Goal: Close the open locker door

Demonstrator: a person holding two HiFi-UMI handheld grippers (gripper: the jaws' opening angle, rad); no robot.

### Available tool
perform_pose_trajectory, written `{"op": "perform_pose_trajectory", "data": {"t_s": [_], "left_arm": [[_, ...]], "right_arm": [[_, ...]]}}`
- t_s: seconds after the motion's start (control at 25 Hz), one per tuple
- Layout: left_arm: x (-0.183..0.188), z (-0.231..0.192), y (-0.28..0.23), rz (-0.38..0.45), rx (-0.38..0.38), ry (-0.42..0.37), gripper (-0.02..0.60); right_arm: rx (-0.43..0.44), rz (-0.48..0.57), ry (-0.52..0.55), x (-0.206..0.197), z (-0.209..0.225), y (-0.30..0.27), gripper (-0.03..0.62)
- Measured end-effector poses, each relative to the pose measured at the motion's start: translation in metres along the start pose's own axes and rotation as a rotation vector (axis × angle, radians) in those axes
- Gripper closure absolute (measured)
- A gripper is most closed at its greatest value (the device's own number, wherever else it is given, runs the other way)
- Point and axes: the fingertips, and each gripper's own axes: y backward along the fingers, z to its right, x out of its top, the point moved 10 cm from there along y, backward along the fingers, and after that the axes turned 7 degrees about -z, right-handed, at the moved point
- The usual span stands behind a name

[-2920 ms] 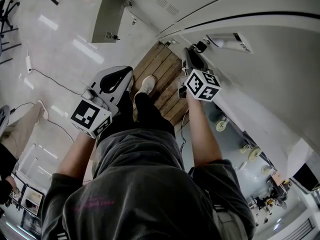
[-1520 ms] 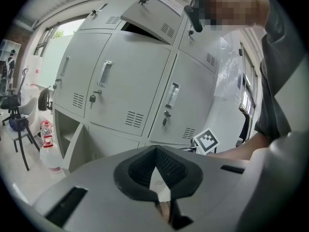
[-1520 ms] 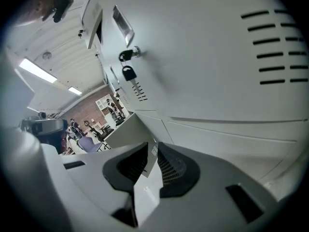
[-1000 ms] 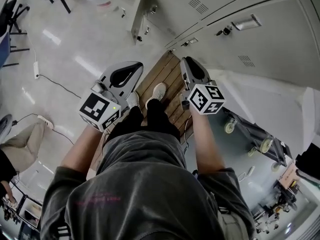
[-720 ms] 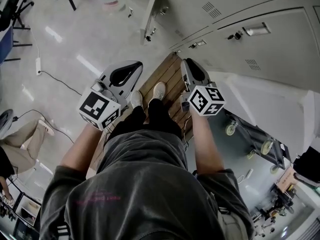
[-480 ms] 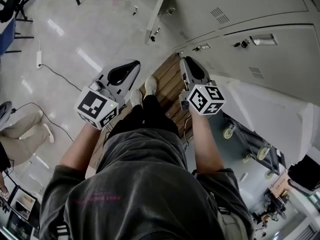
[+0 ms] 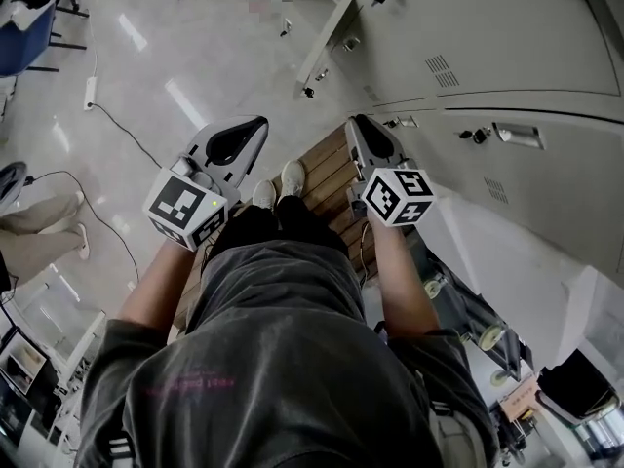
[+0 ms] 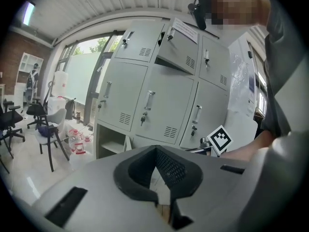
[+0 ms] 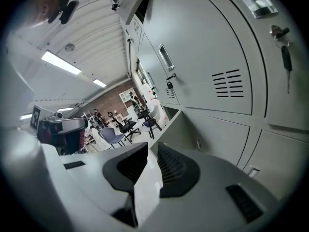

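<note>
- Lockers (image 7: 507, 57): grey bank in several rows, taken as the landmark; a person (image 7: 283, 359) stands side-on with the bank at their right; shoes (image 7: 291, 176) on a wooden pallet (image 7: 327, 164) at its foot.
- Low door (image 7: 330, 32): bottom row, towards the end of the lockers ahead of the person; swung wide out over the floor (image 7: 166, 57), roughly square to the fronts; a shelf shows in the compartment behind it in the left gripper view.
- Upper door (image 8: 179, 50): high in the lockers, ajar, standing out of line with its neighbours; a white sheet (image 8: 186, 29) on it.
- Left gripper (image 7: 261, 123): on the person's side away from the lockers, over the pallet's outer edge; aimed along the bank towards the low door, well apart from it; fingers (image 8: 137, 178) meet at the tips, nothing held.
- Right gripper (image 7: 354, 121): near the locker fronts, over the pallet; no contact with them shows; fingers (image 9: 176, 170) a narrow slit apart, nothing between them, only floor seen through the gap.
- Key (image 9: 286, 57): hangs in a lock on the front nearest the right gripper.
- Cable (image 7: 117, 130): runs across the floor, well out from the lockers.
- Chairs (image 8: 46, 129): out on the floor beyond the lockers' far end.
- Cart (image 7: 468, 310): wheeled, at the lockers' foot, behind the person.
</note>
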Motion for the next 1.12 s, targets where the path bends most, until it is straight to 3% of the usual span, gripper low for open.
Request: {"op": "perform_pose_trajectory", "data": {"t_s": [0.24, 0.48, 0.68, 1.12], "left_arm": [[0.003, -0.007, -0.014, 0.019, 0.043, -0.002, 0.566], [-0.014, -0.048, -0.044, 0.052, 0.073, -0.007, 0.566], [-0.032, -0.09, -0.072, 0.055, 0.05, 0.002, 0.566], [-0.041, -0.163, -0.098, -0.011, -0.045, 0.016, 0.566]], "right_arm": [[0.045, -0.011, 0.025, 0.011, 0.013, -0.017, 0.522], [0.083, -0.041, 0.056, -0.004, 0.032, -0.065, 0.522], [0.093, -0.077, 0.064, -0.018, 0.042, -0.106, 0.522], [0.002, -0.099, -0.026, -0.024, 0.041, -0.153, 0.522]]}}
